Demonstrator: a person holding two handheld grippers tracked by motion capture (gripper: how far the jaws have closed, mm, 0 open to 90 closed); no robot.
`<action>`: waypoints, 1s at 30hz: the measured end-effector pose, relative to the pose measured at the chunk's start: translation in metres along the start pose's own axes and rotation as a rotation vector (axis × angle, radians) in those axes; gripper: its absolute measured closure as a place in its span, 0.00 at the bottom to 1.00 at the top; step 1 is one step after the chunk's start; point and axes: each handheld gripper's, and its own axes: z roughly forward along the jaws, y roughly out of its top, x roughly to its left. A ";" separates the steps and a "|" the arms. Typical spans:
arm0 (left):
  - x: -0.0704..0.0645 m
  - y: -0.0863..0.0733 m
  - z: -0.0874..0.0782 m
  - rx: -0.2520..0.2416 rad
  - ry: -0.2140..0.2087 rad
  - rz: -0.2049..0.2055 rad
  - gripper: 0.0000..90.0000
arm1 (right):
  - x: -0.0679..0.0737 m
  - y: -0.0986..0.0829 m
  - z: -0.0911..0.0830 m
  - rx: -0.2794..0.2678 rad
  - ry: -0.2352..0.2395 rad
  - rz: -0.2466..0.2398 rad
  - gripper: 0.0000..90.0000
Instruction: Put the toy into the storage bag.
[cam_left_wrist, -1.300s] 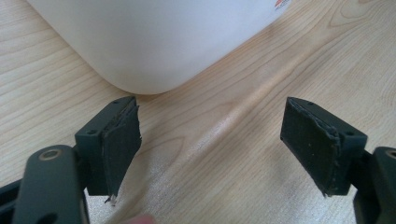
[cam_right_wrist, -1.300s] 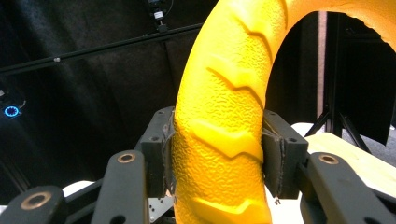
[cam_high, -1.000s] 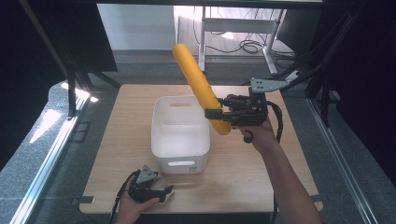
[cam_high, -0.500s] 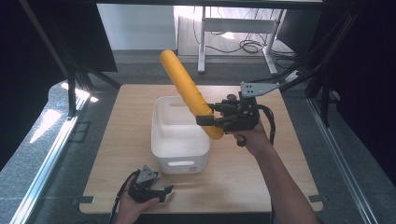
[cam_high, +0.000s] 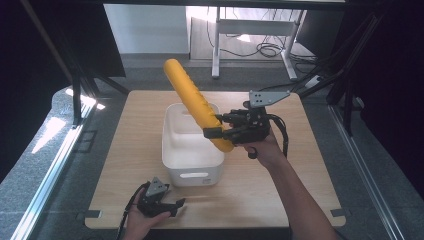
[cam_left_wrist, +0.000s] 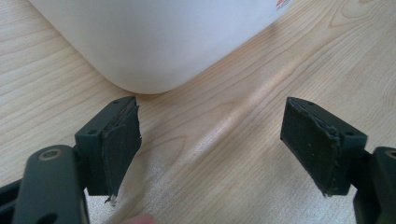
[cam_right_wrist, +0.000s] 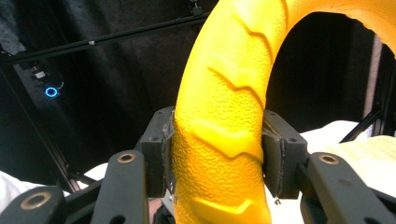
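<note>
The right claw is clamped on the lower end of a yellow roller, a long foam cylinder with raised chevron ridges. The roller slants up and to the far left, its lower end over the right rim of the white bin and its upper end hanging past the far edge of the tabletop. In the right gripper view both pads press into the roller from either side, touching its pebbled surface.

The left claw lies low on the tabletop at the near edge, just near of the bin, spread wide with nothing between its pads. In the left gripper view a rounded corner of the bin sits just beyond the pads. A small red mark at that view's top edge is too cropped to read.
</note>
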 end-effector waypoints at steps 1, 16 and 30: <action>0.000 0.000 0.000 0.000 0.000 0.000 0.22 | 0.000 0.000 0.001 0.001 0.004 0.003 0.57; 0.000 0.000 0.000 0.001 0.002 0.002 0.22 | 0.004 -0.006 0.013 0.034 0.041 0.001 0.57; 0.000 0.000 0.000 0.002 0.001 0.003 0.22 | 0.004 -0.012 0.020 0.057 0.059 0.002 0.57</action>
